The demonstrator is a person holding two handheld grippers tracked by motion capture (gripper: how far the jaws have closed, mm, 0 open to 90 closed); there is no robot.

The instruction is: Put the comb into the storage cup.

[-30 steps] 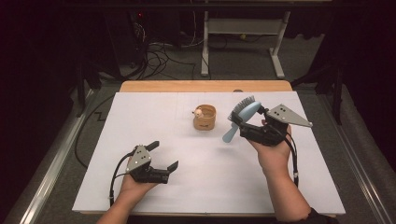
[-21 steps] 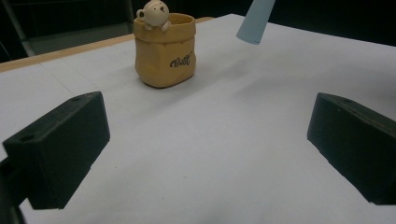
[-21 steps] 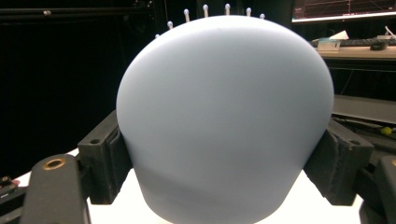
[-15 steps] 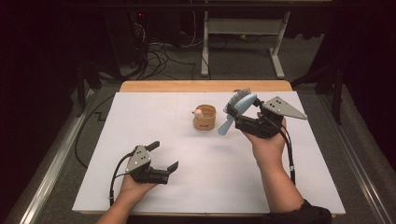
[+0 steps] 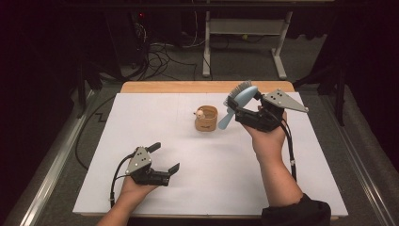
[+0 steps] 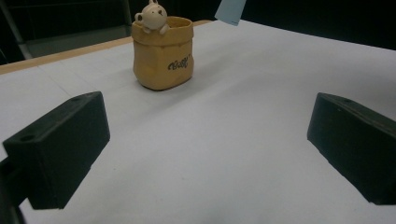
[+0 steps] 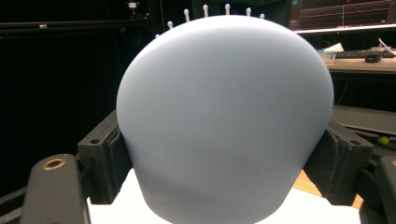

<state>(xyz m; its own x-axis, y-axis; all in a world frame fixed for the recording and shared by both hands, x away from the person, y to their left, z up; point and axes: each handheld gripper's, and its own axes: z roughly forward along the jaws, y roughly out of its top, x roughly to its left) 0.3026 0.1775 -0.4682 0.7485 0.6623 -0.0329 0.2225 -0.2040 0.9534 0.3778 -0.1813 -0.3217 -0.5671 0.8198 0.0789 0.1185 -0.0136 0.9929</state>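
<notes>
The right gripper clamps a light-blue hairbrush by its head, raised just right of the tan bear pot. The left gripper, jaws wide and empty, rests on the white table.

R gripper w/ brush has lifted and drifted slightly toward the cup and the table's far edge; brush handle tip, earlier well right of the cup, now hangs just beside its right rim, above the table.
</notes>
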